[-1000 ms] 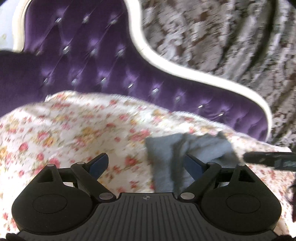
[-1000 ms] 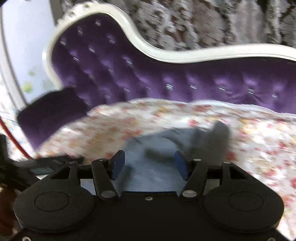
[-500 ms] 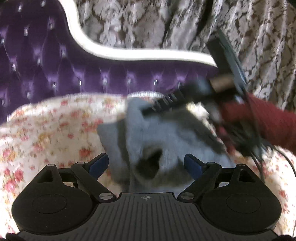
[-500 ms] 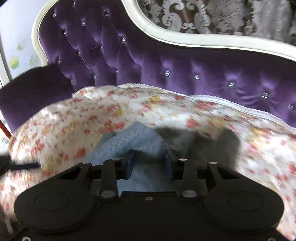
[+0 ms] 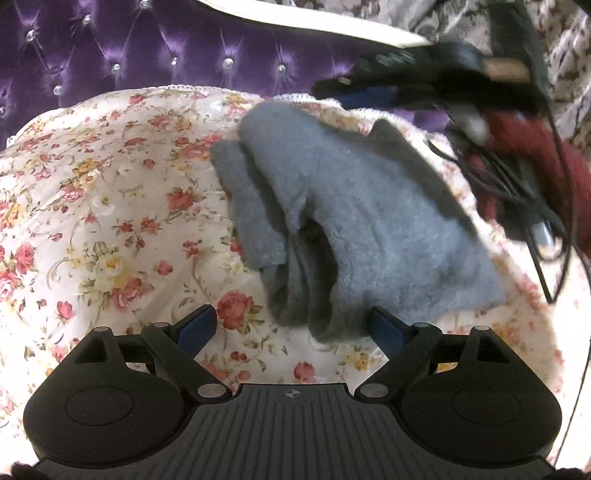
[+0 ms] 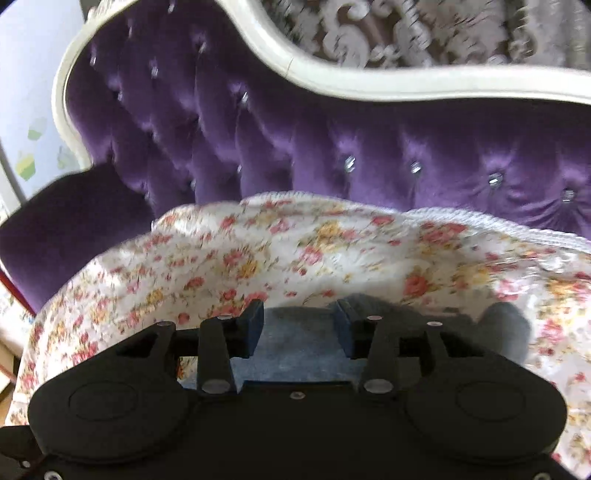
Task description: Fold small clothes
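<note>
A small grey fleece garment [image 5: 354,229] lies folded in layers on the floral cover [image 5: 110,221] of a sofa. My left gripper [image 5: 291,328] is open just in front of the garment's near end, its right fingertip [image 5: 384,326] touching the cloth. My right gripper shows in the left wrist view [image 5: 373,96] above the garment's far end. In the right wrist view my right gripper [image 6: 300,325] is open with a gap between its blue pads, and the grey garment [image 6: 299,349] lies below and between them.
The purple tufted sofa back [image 5: 147,51] with a white frame [image 6: 369,85] rises behind the cover. A purple armrest [image 6: 66,229] is at the left. A red sleeve [image 5: 532,147] and black cables [image 5: 546,236] hang at the right. A patterned curtain [image 6: 406,33] is behind.
My left gripper has swung right and closer, so the garment now fills its view. My right gripper narrowed its jaws and moved over the garment's far end. The garment now lies more bunched.
</note>
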The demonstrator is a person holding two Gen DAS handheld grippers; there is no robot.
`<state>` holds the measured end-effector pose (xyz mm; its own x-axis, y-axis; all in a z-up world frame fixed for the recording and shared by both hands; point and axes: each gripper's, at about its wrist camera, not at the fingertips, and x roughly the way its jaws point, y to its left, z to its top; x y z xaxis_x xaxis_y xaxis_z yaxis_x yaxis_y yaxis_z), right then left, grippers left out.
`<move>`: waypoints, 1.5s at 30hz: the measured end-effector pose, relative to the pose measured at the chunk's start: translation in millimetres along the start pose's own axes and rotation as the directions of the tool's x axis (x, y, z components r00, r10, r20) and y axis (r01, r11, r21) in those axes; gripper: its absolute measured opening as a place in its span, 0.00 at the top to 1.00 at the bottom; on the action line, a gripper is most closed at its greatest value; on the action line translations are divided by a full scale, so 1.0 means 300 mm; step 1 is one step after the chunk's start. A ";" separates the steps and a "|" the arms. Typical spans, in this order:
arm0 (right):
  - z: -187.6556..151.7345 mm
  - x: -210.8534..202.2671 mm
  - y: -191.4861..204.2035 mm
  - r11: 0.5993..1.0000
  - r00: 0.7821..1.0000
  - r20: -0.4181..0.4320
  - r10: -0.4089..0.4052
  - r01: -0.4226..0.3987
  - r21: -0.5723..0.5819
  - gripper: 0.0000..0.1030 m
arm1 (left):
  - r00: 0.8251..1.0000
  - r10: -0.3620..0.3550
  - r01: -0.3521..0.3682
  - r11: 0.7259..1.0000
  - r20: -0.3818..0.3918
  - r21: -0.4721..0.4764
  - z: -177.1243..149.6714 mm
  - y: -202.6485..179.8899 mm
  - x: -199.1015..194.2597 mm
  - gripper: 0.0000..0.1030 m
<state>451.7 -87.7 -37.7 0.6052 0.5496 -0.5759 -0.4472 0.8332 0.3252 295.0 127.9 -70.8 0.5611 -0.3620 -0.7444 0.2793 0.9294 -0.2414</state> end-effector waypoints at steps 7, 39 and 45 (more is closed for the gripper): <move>-0.055 -0.095 -0.004 0.999 1.000 0.006 -0.001 0.001 -0.036 0.49 | 0.990 -0.044 0.066 0.984 0.131 -0.164 0.030 0.097 -0.087 0.14; -0.269 -0.212 -0.326 0.949 0.997 0.068 0.030 -0.050 0.313 0.22 | 0.990 -0.083 0.102 0.980 0.117 -0.171 0.029 -0.006 0.072 0.12; -0.298 -0.135 -0.362 0.905 0.985 0.075 0.155 -0.172 0.390 0.17 | 0.977 -0.167 0.190 0.963 0.134 -0.188 0.059 -0.006 0.122 0.11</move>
<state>416.8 -205.9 -116.8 0.5758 0.6754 -0.4608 -0.2522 0.6828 0.6857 328.8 111.8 -86.7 0.6059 -0.5183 -0.6036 0.2291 0.8402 -0.4915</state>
